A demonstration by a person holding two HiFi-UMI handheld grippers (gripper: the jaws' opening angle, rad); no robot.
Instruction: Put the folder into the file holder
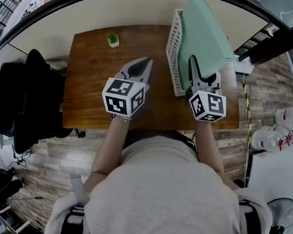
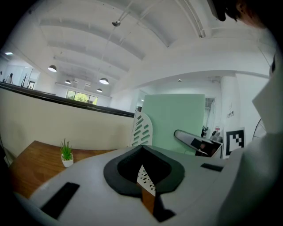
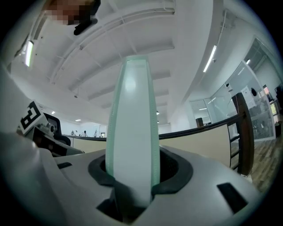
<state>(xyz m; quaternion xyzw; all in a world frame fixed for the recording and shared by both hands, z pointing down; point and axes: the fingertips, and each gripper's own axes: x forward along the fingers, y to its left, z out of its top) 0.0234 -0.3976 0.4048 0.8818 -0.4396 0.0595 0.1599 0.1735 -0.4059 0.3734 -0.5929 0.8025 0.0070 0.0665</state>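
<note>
A mint-green folder (image 1: 203, 33) stands on edge in the white perforated file holder (image 1: 173, 44) at the table's right side, leaning to the right. My right gripper (image 1: 195, 70) is at its near edge. In the right gripper view the folder's spine (image 3: 132, 132) fills the gap of that gripper (image 3: 132, 181), with both pads against it. My left gripper (image 1: 145, 65) hovers over the middle of the wooden table (image 1: 91, 92), shut and holding nothing. The left gripper view looks past the closed left gripper (image 2: 143, 176) at the file holder (image 2: 142, 129) and the folder (image 2: 174, 119).
A small potted plant (image 1: 113, 40) stands at the table's far edge, also visible as the plant (image 2: 66, 153) in the left gripper view. A black chair (image 1: 23, 101) is left of the table. White jugs (image 1: 279, 131) and a fan (image 1: 284, 219) are on the floor at right.
</note>
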